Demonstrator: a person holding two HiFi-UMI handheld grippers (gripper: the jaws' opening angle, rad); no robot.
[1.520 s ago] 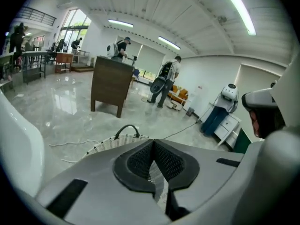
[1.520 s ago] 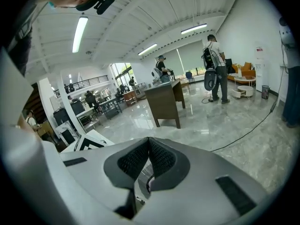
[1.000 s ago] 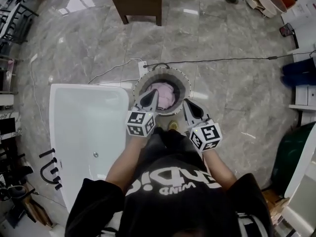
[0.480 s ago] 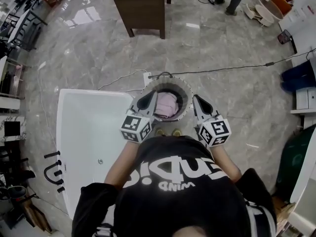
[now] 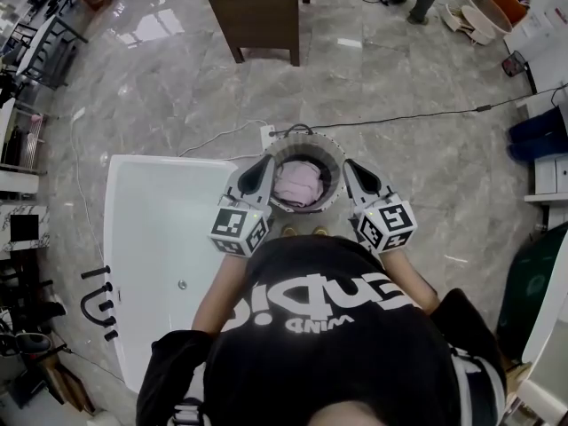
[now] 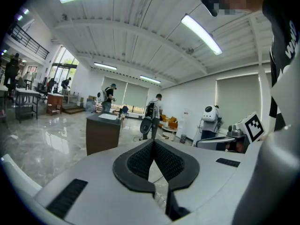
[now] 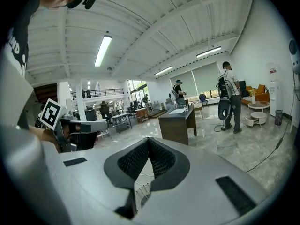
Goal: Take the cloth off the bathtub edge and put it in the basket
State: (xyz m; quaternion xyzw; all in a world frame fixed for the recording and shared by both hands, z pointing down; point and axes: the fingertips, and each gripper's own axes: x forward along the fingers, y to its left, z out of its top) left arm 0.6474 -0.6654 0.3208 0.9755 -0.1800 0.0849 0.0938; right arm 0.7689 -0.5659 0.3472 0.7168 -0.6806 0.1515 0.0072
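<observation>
The pink cloth [image 5: 298, 185] lies bunched inside the round, pale-rimmed basket [image 5: 334, 162] on the floor, just past the white bathtub's [image 5: 151, 229] end. My left gripper [image 5: 268, 159] hovers over the basket's left rim, shut with nothing in it. My right gripper [image 5: 347, 163] hovers over the right rim, also shut and empty. In the left gripper view the left gripper [image 6: 153, 142] points out across the room, its dark pads pressed together. The right gripper view shows the right gripper [image 7: 149, 139] the same way, with a bit of the basket's rim [image 7: 143, 190] below.
A dark wooden cabinet [image 5: 257, 11] stands on the marble floor beyond the basket. A black cable [image 5: 408, 115] and a white power strip [image 5: 266, 136] lie behind it. Black tap fittings [image 5: 93, 300] sit left of the tub. A dark green bin [image 5: 531, 291] stands at right. People [image 6: 151, 116] stand far off.
Both grippers have risen from over the basket and now flank its rim, the left one more. The pink cloth stays in the basket.
</observation>
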